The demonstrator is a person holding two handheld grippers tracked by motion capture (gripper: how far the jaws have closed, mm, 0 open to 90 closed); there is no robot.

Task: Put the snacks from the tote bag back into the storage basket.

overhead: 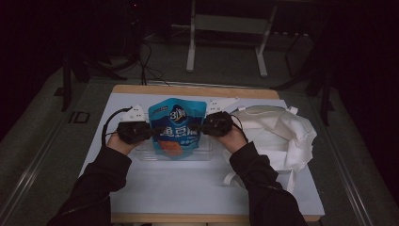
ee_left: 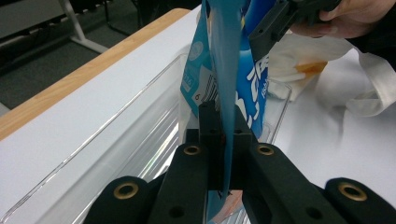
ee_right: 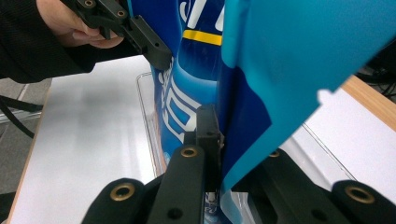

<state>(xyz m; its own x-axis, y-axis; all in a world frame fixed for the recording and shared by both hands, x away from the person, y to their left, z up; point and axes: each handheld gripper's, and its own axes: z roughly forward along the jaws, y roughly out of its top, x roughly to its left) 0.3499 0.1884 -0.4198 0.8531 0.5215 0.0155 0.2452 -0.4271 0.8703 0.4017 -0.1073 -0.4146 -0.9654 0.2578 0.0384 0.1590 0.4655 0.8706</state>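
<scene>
The blue snack pouch (overhead: 177, 126) is held upright over the clear plastic tray (overhead: 204, 153), clamped at opposite side edges by the left gripper (overhead: 153, 130) and right gripper (overhead: 201, 127).

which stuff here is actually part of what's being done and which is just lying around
In use:
- blue snack bag, pinched at both side edges and held upright
- left gripper
- right gripper
- clear plastic tray, directly under the bag

Lying about:
- white cloth bag, crumpled on the table to the right
- metal frame on the floor beyond the table
</scene>
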